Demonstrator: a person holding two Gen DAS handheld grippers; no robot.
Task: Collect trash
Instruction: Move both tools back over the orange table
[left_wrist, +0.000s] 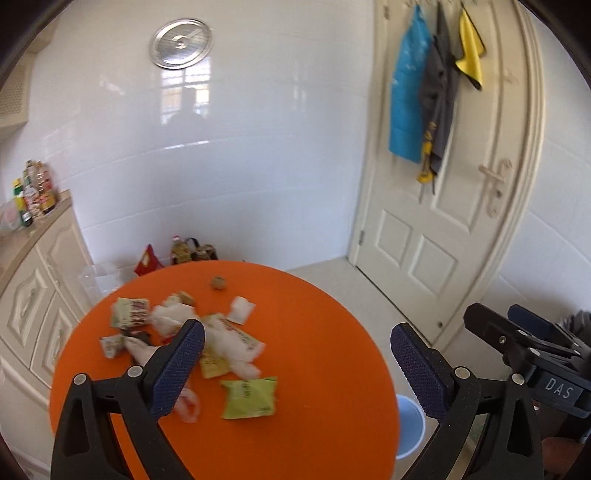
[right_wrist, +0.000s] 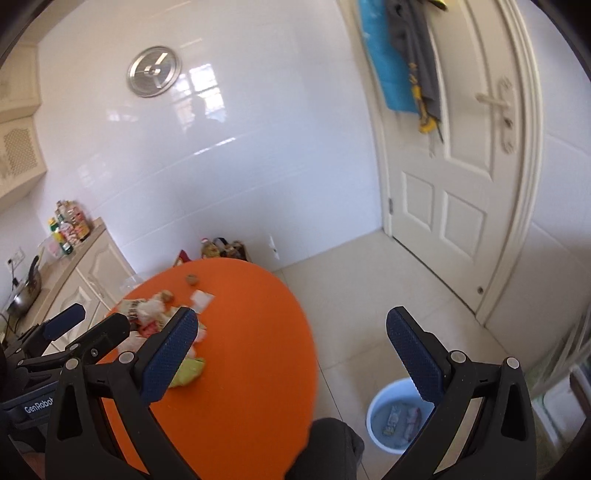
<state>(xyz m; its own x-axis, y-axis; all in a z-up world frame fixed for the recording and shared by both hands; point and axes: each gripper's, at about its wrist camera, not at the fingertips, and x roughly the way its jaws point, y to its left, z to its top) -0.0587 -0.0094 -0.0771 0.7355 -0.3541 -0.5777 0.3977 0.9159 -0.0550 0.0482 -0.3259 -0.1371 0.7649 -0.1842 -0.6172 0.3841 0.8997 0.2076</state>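
A pile of trash (left_wrist: 207, 339) lies on the round orange table (left_wrist: 314, 332): snack wrappers, crumpled white tissue, a green packet (left_wrist: 249, 397) and a small brown ball (left_wrist: 218, 283). My left gripper (left_wrist: 297, 354) hangs above the table, open and empty, its left finger over the pile. My right gripper (right_wrist: 291, 343) is also open and empty, held above the table's right edge and the floor. Each gripper shows in the other's view: the right gripper (left_wrist: 498, 315) at the right side, the left gripper (right_wrist: 90, 319) at the left. The trash (right_wrist: 159, 314) is partly hidden by the right gripper's left finger.
A light blue bin (right_wrist: 397, 417) with a few wrappers inside stands on the tiled floor right of the table. A person's knee (right_wrist: 328, 443) is at the table's near edge. Cabinets with bottles (left_wrist: 33, 195) line the left wall; bags (left_wrist: 184, 251) sit behind the table; a door (left_wrist: 461, 184) is at the right.
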